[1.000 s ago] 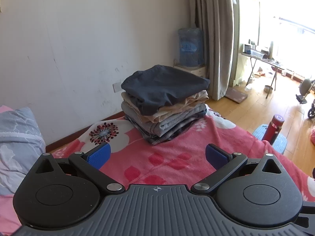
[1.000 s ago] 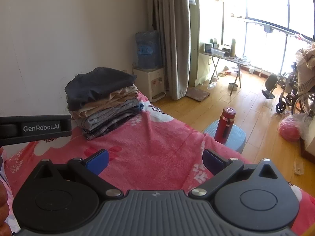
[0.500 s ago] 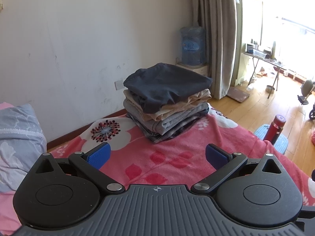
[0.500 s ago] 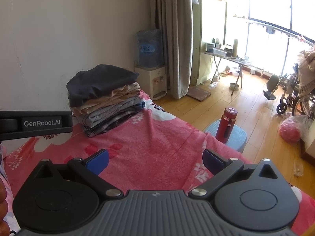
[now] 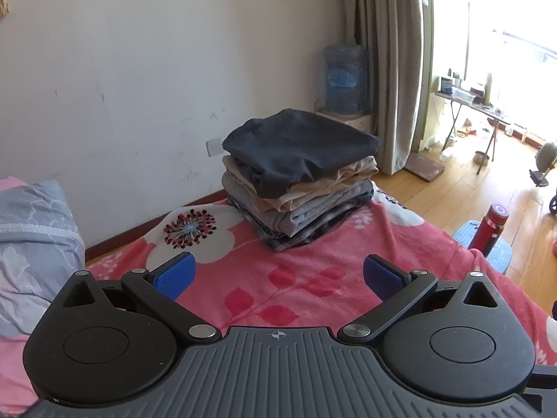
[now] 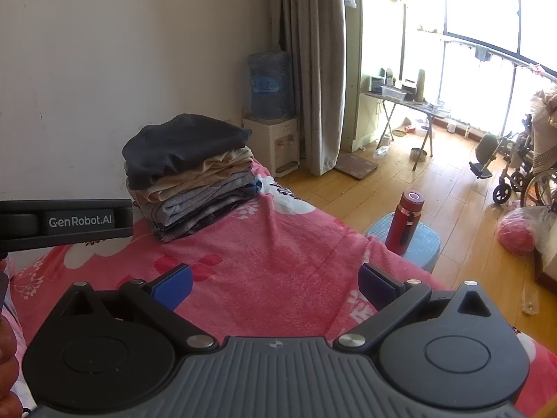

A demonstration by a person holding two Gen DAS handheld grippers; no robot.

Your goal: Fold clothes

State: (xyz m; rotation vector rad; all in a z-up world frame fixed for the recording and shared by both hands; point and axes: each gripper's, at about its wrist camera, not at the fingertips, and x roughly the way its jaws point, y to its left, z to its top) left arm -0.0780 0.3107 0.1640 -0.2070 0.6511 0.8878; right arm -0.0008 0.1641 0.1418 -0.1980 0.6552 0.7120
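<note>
A stack of folded clothes [image 5: 299,177] with a dark navy garment on top stands at the far end of the bed, on a pink floral blanket [image 5: 278,289]. It also shows in the right wrist view [image 6: 188,174]. My left gripper [image 5: 276,277] is open and empty, held above the blanket short of the stack. My right gripper [image 6: 275,284] is open and empty over the blanket [image 6: 271,264], right of the stack. The body of the left gripper [image 6: 66,223] shows at the left edge of the right wrist view.
A grey-blue pillow [image 5: 31,244] lies at the left. A red bottle [image 6: 405,223] stands on a blue stool [image 6: 421,244] beside the bed. A water dispenser [image 6: 269,122], curtain, folding table [image 6: 407,104] and wheelchair [image 6: 522,174] stand beyond on the wooden floor.
Both grippers have drifted slightly, so the stack sits a little further right and higher in each view. Both stay open and empty.
</note>
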